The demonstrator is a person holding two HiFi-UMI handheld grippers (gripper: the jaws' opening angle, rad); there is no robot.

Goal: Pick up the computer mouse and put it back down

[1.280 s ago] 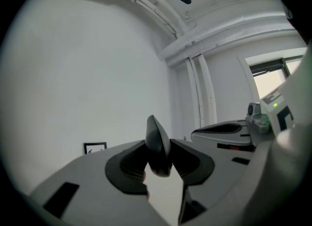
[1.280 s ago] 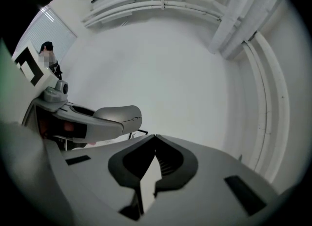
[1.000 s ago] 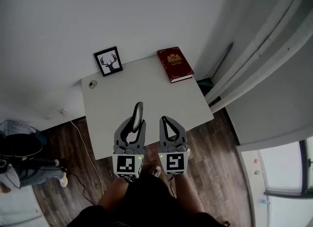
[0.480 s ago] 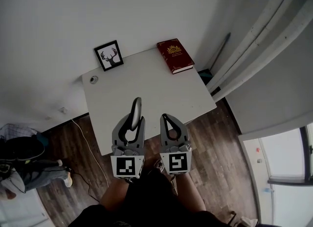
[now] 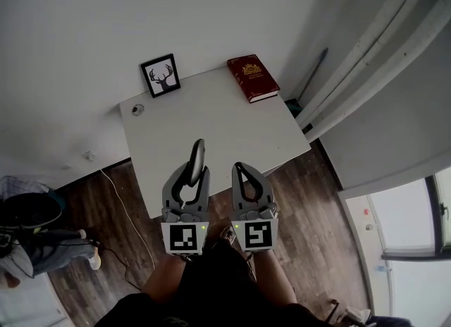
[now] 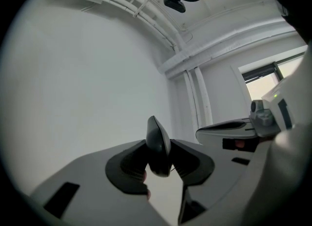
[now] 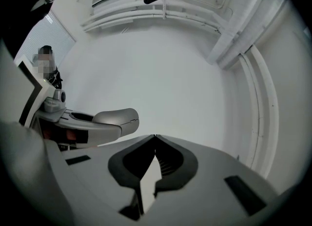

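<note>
The dark grey computer mouse (image 5: pixel 198 153) stands on edge between the jaws of my left gripper (image 5: pixel 196 172), which is shut on it and holds it in the air over the near part of the white table (image 5: pixel 232 125). In the left gripper view the mouse (image 6: pixel 158 142) is pinched between the two dark pads (image 6: pixel 130 164). My right gripper (image 5: pixel 237 168) hovers beside it, shut, with nothing in it. Its tips (image 7: pixel 155 136) meet. The right gripper view shows the mouse (image 7: pixel 117 117) from the side at the left.
At the table's far edge stand a framed deer picture (image 5: pixel 161 75) and a red book (image 5: pixel 252 77). A small round thing (image 5: pixel 137 109) lies near the far left corner. A cable (image 5: pixel 123 209) runs over the wooden floor, and dark belongings (image 5: pixel 28 216) sit at the left.
Both grippers have drifted together a little toward the table's near edge. The mouse stays clamped in the left one, and the right one stays shut.
</note>
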